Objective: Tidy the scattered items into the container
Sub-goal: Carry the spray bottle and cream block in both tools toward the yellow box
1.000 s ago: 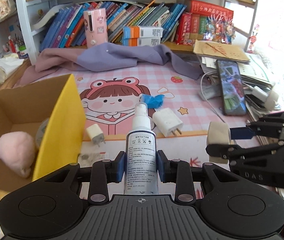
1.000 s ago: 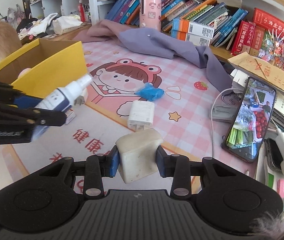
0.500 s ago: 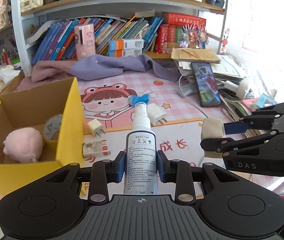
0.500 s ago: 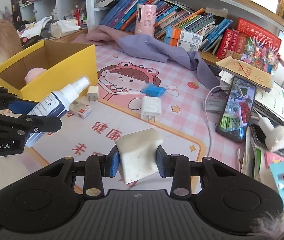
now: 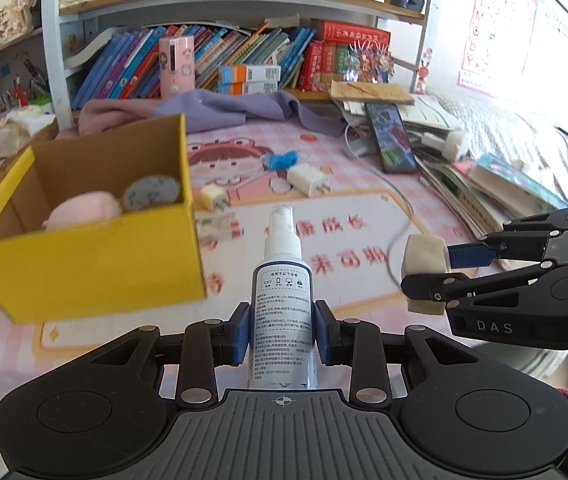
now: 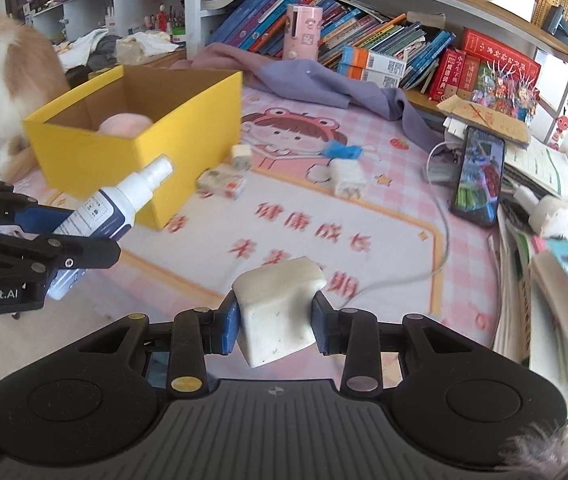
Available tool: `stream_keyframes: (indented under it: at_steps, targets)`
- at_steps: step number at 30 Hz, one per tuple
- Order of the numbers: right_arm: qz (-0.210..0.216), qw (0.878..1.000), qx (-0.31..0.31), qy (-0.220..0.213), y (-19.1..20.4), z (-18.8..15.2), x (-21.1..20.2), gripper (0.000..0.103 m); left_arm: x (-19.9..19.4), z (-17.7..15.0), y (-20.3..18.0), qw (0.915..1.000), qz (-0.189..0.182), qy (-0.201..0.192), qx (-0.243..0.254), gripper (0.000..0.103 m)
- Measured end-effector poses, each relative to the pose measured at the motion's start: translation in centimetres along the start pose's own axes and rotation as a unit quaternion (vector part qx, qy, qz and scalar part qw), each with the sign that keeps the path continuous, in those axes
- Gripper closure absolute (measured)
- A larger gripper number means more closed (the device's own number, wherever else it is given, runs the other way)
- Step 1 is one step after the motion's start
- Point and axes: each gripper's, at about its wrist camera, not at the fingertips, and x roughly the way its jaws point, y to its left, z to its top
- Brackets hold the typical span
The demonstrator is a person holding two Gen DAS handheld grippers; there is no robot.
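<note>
- The left tool (image 5: 282,334) is clenching a white spray bottle (image 5: 282,312) by its body, nozzle pointing away from the camera, low in the centre of the left wrist view.
- The right tool (image 6: 275,322) is gripping a chunky white charger block (image 6: 277,312) between its blue pads, low centre of the right wrist view.
- Both are hanging clear above the bench (image 6: 364,240), probably so each load can be dropped over the box wall.
- The yellow cardboard box (image 5: 83,256) is sitting at centre left of the left view, open on top (a pink fluffy ball (image 5: 83,214) and a roll of tape (image 5: 151,196) are lying inside).
- Still loose on the pink mat: a small white plug (image 5: 212,197), a larger white adapter (image 5: 308,178), a small printed packet (image 5: 215,226) and a blue scrap (image 5: 281,159), all beside the box's right wall.
</note>
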Motion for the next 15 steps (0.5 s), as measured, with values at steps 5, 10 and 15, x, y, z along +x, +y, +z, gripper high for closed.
stream_keyframes:
  at_steps: [5,10,15]
  targets:
    - [0.011,1.0,0.0,0.009,3.1,-1.5,-0.8,0.069,-2.0,-2.4,1.3,1.0,0.003,0.005,-0.005,0.072]
    - [0.028,0.999,0.002,0.017,5.4,-2.4,-1.2,0.069,-3.4,-4.1,2.5,0.9998,0.009,0.01,-0.017,0.072]
    - [0.039,0.999,-0.008,0.015,7.2,-2.4,-1.5,0.069,-4.7,-5.0,3.4,0.9995,0.018,0.007,-0.026,0.072]
